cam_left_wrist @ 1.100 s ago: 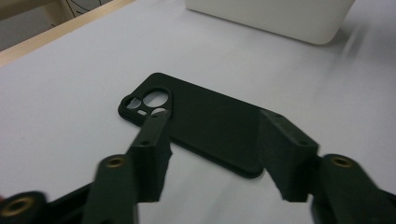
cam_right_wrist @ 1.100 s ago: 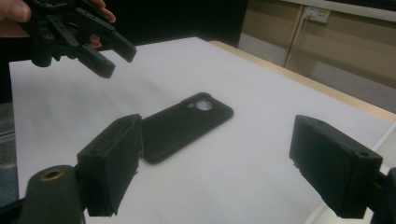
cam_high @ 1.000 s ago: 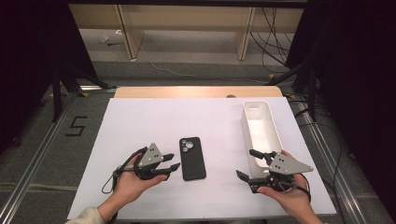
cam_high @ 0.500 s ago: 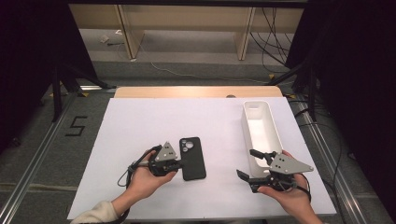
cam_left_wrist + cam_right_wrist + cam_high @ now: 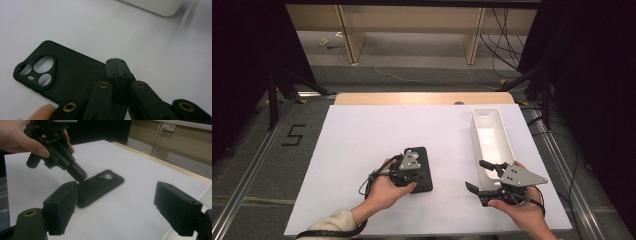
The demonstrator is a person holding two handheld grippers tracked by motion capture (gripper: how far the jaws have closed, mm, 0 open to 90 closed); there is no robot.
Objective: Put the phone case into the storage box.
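Left gripper view, left claw [image 5: 117, 60] clenched empty, tip over phone case [image 5: 65, 75]; right claw [image 5: 115, 207] released, empty

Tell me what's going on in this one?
A person holds tongs in each hand over a white table. The left tongs, jaws shut with nothing between them, press their tip on a black phone case lying flat. The right tongs hover open beside a white bin, holding nothing.
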